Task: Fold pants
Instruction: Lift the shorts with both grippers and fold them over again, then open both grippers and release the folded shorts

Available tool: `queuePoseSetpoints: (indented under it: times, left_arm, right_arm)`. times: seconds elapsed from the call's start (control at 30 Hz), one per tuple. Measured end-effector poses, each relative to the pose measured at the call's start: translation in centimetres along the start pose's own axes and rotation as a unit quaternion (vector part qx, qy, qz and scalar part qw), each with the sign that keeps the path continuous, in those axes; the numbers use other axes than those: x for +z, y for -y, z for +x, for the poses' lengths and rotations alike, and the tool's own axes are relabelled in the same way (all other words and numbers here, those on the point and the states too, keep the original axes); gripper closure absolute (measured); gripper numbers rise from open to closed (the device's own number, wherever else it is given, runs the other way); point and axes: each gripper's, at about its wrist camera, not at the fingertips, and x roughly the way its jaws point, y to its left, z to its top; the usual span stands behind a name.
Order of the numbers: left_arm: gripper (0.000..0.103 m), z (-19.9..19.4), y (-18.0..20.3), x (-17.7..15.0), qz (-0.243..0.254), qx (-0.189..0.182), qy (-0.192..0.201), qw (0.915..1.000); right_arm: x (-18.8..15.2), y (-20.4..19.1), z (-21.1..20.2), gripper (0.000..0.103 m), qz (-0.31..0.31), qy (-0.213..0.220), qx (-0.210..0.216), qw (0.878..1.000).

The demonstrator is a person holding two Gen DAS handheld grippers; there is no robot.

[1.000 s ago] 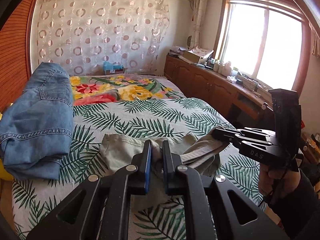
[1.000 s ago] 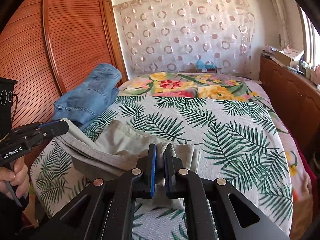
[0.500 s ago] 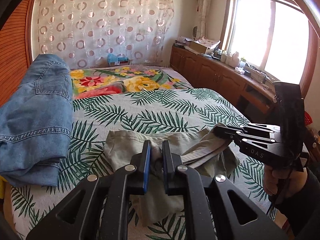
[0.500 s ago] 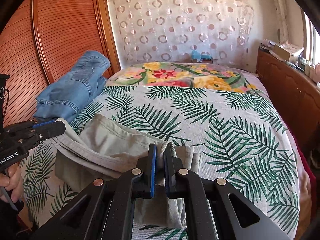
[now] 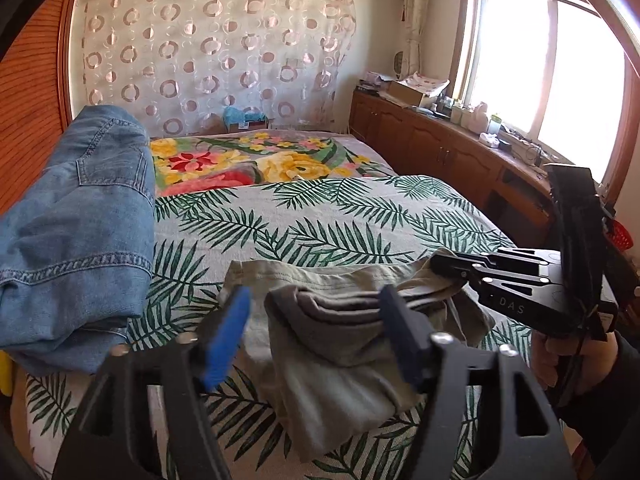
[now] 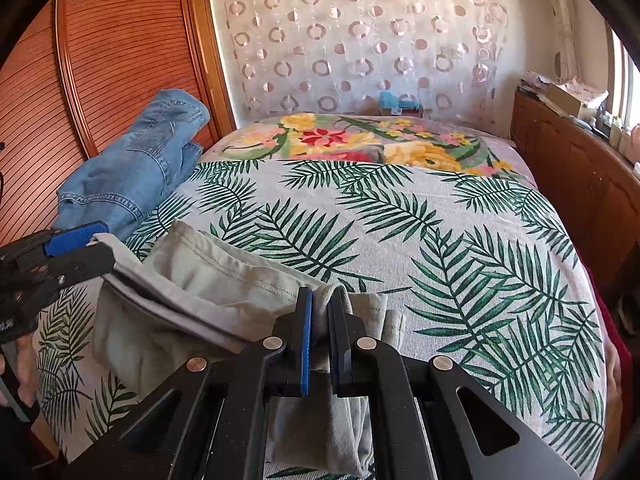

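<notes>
Grey-green pants (image 5: pixel 332 344) lie bunched and partly folded on the palm-leaf bed cover (image 5: pixel 320 220) near its front edge. My left gripper (image 5: pixel 314 300) hovers over the pants' near fold with its jaws opening. The cloth sits between the blue pads (image 5: pixel 226 328), and neither pad presses on it. From the right, my right gripper (image 5: pixel 440 264) is shut on the pants' waistband end. In the right wrist view the pants (image 6: pixel 192 280) sag from the right gripper (image 6: pixel 320 308), which pinches a fold. The left gripper (image 6: pixel 80 248) shows at the pants' left edge.
Folded blue jeans (image 5: pixel 80 220) are piled on the bed's left side against a wooden slatted wardrobe (image 6: pixel 100 60). A floral blanket (image 5: pixel 248 160) covers the bed's far end. A low wooden cabinet (image 5: pixel 440 152) with clutter runs under the window on the right.
My left gripper's jaws have swung wide and let go of the pants' fold, which now rests on the bed. The right gripper stays shut on the cloth and has shifted slightly.
</notes>
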Motion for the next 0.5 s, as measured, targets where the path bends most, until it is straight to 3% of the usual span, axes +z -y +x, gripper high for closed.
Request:
queuePoseSetpoints:
  times: [0.2,0.27,0.4,0.5]
  left_arm:
    - [0.024,-0.5,-0.1,-1.5,0.003,0.004,-0.006,1.0000]
    - [0.024,-0.3,-0.1,-2.2,0.004,0.002,-0.013,0.9999]
    - [0.024,0.7,-0.4,-3.5,0.009,0.012,-0.034,0.9993]
    - [0.024,1.2,-0.9,-4.1,0.000,0.011,-0.049,0.9988]
  right_arm:
    - [0.0,0.1,-0.1,0.094,0.000,0.002,0.002,1.000]
    - [0.0,-0.1,-0.2,0.090,-0.008,0.004,-0.003,1.000]
    - [0.1,-0.2,-0.7,0.065,-0.030,0.008,-0.014,0.999]
    - [-0.1,0.2,-1.6,0.064,-0.037,0.011,-0.017,0.999]
